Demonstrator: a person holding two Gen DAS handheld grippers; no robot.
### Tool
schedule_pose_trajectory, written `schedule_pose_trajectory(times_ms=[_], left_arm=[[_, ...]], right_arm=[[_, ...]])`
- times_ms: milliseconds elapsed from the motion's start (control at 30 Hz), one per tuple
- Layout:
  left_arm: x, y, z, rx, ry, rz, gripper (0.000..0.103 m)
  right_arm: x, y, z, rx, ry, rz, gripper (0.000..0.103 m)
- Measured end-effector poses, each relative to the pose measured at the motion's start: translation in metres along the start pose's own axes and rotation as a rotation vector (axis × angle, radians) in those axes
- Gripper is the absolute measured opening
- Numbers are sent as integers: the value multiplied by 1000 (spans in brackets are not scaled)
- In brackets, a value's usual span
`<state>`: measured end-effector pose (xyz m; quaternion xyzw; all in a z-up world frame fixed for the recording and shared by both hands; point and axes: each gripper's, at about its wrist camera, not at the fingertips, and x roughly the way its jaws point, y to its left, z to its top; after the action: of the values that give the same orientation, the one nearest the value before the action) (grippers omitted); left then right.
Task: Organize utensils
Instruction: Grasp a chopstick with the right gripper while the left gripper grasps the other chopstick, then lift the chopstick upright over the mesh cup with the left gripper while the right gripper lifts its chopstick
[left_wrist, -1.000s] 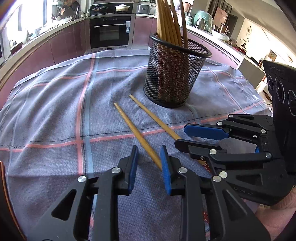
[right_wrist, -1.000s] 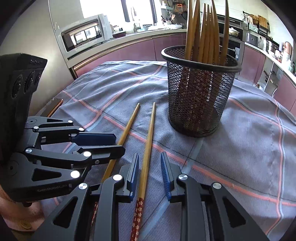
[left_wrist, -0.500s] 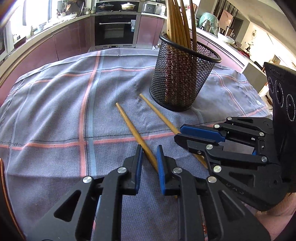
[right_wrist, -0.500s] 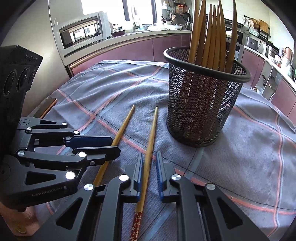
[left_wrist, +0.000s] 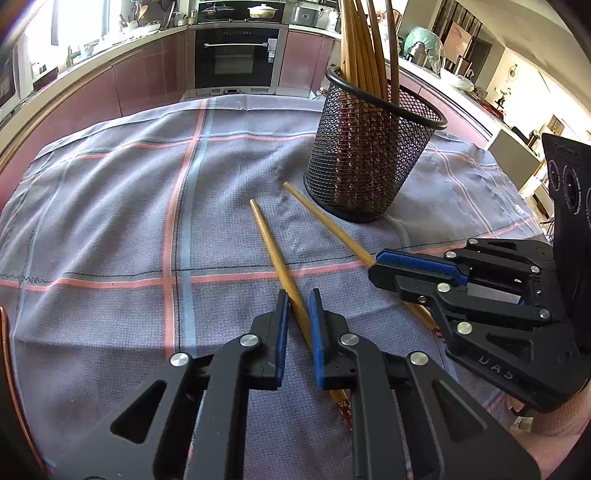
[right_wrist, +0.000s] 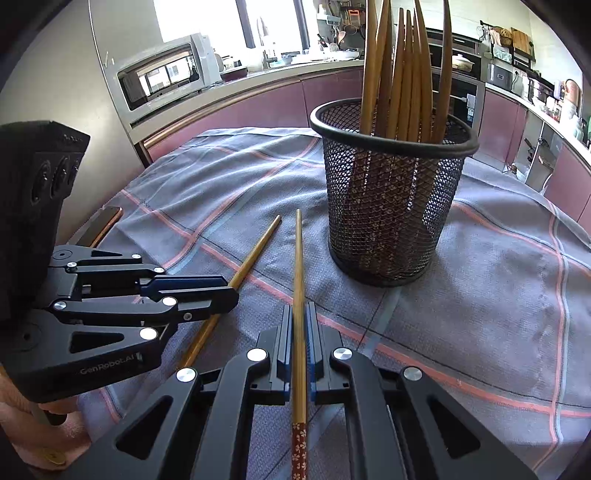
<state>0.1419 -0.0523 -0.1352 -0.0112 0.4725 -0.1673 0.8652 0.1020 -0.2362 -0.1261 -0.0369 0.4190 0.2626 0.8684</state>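
Two loose wooden chopsticks lie on the checked cloth (left_wrist: 110, 206) in front of a black mesh holder (left_wrist: 369, 162) (right_wrist: 388, 206) that stands upright with several chopsticks (right_wrist: 406, 74) in it. My left gripper (left_wrist: 298, 295) (right_wrist: 231, 291) is closing around the left chopstick (left_wrist: 269, 243) (right_wrist: 255, 254). That chopstick runs slantwise between the blue pads, with a gap still showing at the tips. My right gripper (right_wrist: 300, 308) (left_wrist: 375, 266) is shut on the right chopstick (right_wrist: 298, 258) (left_wrist: 328, 223), which lines up with its jaws. Its red patterned end sticks out behind.
The two grippers sit side by side, close together, near the table's front edge. A thin copper-edged object (right_wrist: 107, 221) lies at the table's left edge. Pink kitchen cabinets, an oven (left_wrist: 236, 62) and a microwave (right_wrist: 162, 77) ring the table.
Both grippers' jaws have narrowed around their chopsticks. The right jaws came fully together on theirs and the chopstick straightened between them. The hands stayed nearly in place.
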Motion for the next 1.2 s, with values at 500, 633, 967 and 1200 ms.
schedule_pose_trajectory(times_ms=[500, 633, 967, 1200], left_arm=[[-2, 1, -2, -22, -12, 13, 9], [-4, 1, -2, -21, -16, 13, 8], [-20, 6, -2, -38, -44, 8, 8], [-31, 9, 0, -50, -67, -11, 8]], right_arm=[[-22, -4, -4, 12, -49, 45, 5], [-29, -5, -4, 12, -60, 54, 5], [-39, -7, -4, 18, -85, 70, 5], [-43, -7, -4, 22, -99, 79, 5]])
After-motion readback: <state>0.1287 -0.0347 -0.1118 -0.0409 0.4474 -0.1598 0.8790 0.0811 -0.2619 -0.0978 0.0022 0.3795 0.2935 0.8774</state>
